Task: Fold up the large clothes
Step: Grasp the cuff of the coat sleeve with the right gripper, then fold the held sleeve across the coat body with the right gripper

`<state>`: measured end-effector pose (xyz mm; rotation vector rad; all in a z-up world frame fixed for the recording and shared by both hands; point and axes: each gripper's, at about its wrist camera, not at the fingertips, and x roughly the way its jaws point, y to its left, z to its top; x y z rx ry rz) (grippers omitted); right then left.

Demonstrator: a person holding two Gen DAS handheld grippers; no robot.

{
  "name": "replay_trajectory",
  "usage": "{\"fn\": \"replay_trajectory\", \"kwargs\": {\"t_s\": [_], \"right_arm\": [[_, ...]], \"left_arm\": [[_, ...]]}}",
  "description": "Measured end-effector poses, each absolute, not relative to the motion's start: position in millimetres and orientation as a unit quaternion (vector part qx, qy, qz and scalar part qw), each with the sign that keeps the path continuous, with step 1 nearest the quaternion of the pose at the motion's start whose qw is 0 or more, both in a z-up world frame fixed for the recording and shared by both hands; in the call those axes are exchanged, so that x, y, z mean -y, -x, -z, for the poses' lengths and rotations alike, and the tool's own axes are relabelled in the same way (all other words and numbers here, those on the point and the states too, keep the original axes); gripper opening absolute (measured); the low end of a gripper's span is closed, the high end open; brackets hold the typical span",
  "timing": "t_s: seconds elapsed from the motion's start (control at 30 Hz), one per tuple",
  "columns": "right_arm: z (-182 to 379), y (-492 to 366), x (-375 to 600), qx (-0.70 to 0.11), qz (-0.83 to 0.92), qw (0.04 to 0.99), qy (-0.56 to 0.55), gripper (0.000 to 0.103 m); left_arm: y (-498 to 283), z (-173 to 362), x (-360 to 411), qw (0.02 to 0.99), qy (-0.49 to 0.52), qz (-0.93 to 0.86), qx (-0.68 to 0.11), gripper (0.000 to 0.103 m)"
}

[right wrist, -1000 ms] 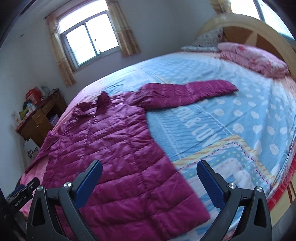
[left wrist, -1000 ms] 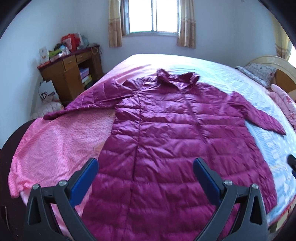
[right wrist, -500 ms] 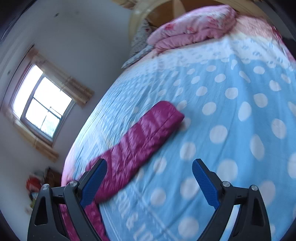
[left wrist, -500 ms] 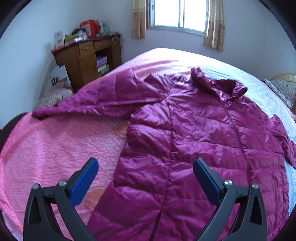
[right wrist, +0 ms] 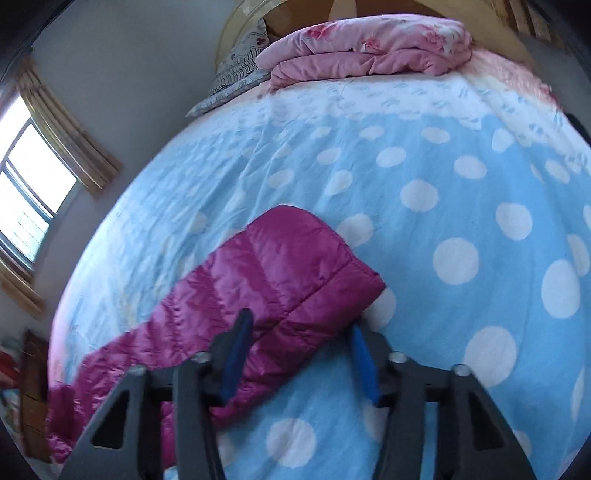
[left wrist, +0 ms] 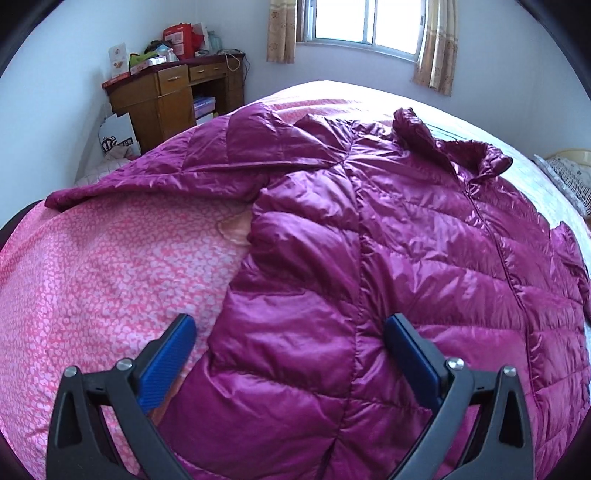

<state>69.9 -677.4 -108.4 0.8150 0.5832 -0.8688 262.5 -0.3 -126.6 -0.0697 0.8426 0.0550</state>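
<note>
A large magenta quilted down coat point(left wrist: 388, 258) lies flat on the bed, front up, collar toward the window. Its left sleeve point(left wrist: 177, 177) stretches out over the pink bedspread. My left gripper point(left wrist: 291, 354) is open, low over the coat's left side edge, one finger over the bedspread and one over the coat. In the right wrist view the coat's right sleeve point(right wrist: 280, 277) lies on the blue dotted sheet. My right gripper point(right wrist: 299, 354) straddles the sleeve near its cuff, jaws partly closed around it; whether they pinch it is unclear.
A wooden desk point(left wrist: 173, 96) with clutter stands by the far wall left of the window point(left wrist: 365, 22). Folded pink quilts point(right wrist: 369, 48) and a patterned pillow point(right wrist: 236, 77) lie at the headboard end. Blue polka-dot sheet point(right wrist: 461, 192) surrounds the right sleeve.
My left gripper moved forward and lower over the coat's left side. My right gripper came down onto the right sleeve near its cuff and its jaws narrowed around it.
</note>
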Motion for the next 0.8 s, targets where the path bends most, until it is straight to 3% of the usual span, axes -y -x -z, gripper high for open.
{"fn": "replay_trajectory", "kwargs": {"t_s": [0.07,0.13,0.17,0.2,0.53,0.8], "right_arm": [[110.4,-64.5,680.4,-0.266,0.406,0.787,-0.380,0.027],[110.5,-59.2,681.9,-0.268,0.399,0.789,-0.382,0.021],[107.8,-56.8,680.9,-0.266,0.388,0.794,-0.384,0.011],[101.9,-55.6,680.2,-0.261,0.372,0.802,-0.387,0.008],[-23.1,-94.7,548.5,-0.210,0.261,0.922,-0.195,0.008],[-41.3,-166.9,373.4,-0.233,0.085,0.964,-0.094,0.008]], "left_arm": [[-262.3,126.5,-0.6,0.912,0.035,-0.025,-0.407,0.103],[-263.3,126.4,-1.6,0.913,0.039,-0.021,-0.406,0.103],[-263.3,126.3,-2.0,0.913,0.041,-0.020,-0.406,0.103],[-263.8,126.5,-2.0,0.913,0.042,-0.019,-0.405,0.103],[-261.0,126.2,-5.1,0.915,0.052,-0.008,-0.399,0.103],[-258.4,125.4,-11.5,0.918,0.075,0.007,-0.389,0.103]]}}
